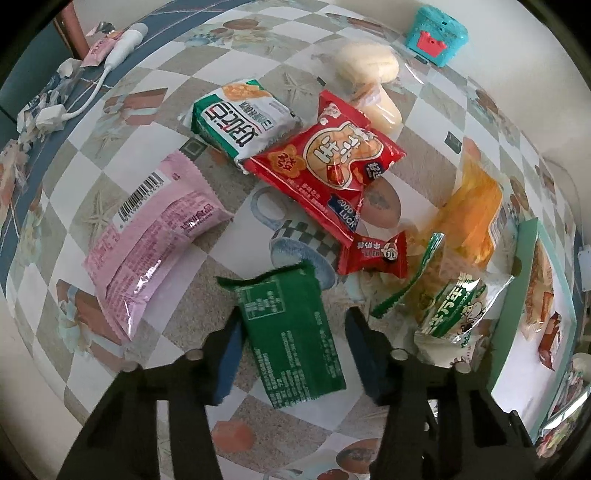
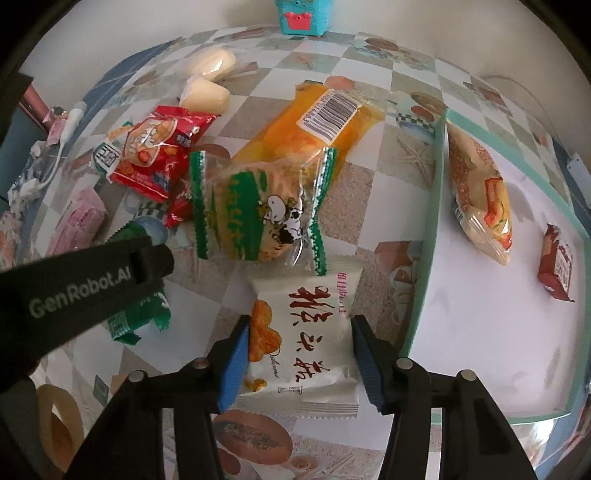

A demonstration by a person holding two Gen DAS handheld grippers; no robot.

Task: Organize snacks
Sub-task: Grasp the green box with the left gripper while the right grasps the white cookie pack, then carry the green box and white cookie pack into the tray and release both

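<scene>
Left gripper (image 1: pixel 293 350): points down over the checked tablecloth (image 1: pixel 207 273), jaws partly open. The dark green packet (image 1: pixel 291 332) lies flat between them; the left pad meets its long edge, the right pad stands clear, with bare cloth in the gap.

Right gripper (image 2: pixel 297 360): jaws astride the white packet (image 2: pixel 306 343) with red characters, both blue pads against its side edges. The packet lies just beside the tray's near wall.

Tray (image 2: pixel 430 229): pale green rim, white floor, at the right of the table. It holds a clear-wrapped bread (image 2: pixel 480 195) near the left wall and a small dark-red packet (image 2: pixel 556 264) toward the far side. Most of the floor is bare.

Loose on the cloth, left view:
- pink packet (image 1: pixel 155 240), apart from the green one, with cloth between
- green-and-white packet (image 1: pixel 243 114), its corner under the large red packet (image 1: pixel 325 162)
- small red sweet (image 1: pixel 376 254)
- orange bag (image 1: pixel 469 214), overlapped by a cracker packet with green ends (image 1: pixel 447 306), which lies near the tray wall
- two pale buns (image 1: pixel 369 64) at the far side

Teal box (image 1: pixel 436 35): at the far table edge by the wall.

White cable (image 1: pixel 110 62): at the far left edge.
</scene>
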